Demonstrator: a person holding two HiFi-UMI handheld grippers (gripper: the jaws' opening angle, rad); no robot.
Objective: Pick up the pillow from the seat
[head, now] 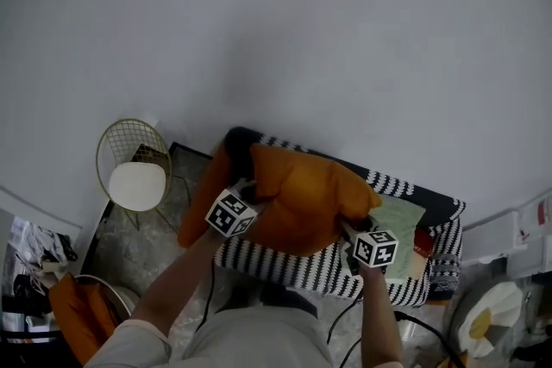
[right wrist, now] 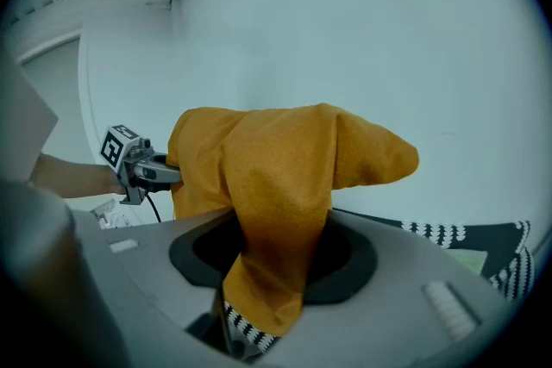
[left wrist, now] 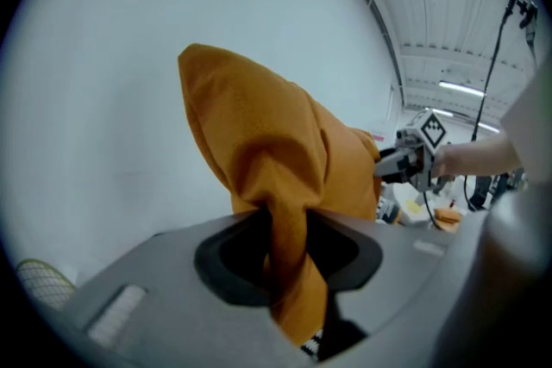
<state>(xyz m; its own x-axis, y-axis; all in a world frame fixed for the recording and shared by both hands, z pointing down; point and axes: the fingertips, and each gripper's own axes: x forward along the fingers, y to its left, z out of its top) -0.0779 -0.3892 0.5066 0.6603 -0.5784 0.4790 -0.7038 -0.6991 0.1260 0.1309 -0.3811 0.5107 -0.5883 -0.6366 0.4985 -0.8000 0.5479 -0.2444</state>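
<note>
An orange pillow (head: 302, 194) hangs in the air above the black-and-white striped seat (head: 293, 265), held by both ends. My left gripper (head: 247, 196) is shut on the pillow's left edge, where the orange fabric (left wrist: 285, 246) bunches between its jaws. At the right end my right gripper (head: 356, 230) is shut on the other corner, and the cloth (right wrist: 272, 254) drapes down through its jaws. Each gripper view shows the other gripper across the pillow: the right gripper (left wrist: 398, 161) from the left side, the left gripper (right wrist: 164, 174) from the right side.
A second orange cushion (head: 203, 198) leans at the seat's left end. A gold wire chair (head: 134, 164) with a white seat pad stands to the left by the wall. Papers and a light green sheet (head: 401, 224) lie on the seat's right part. Cables hang below my arms.
</note>
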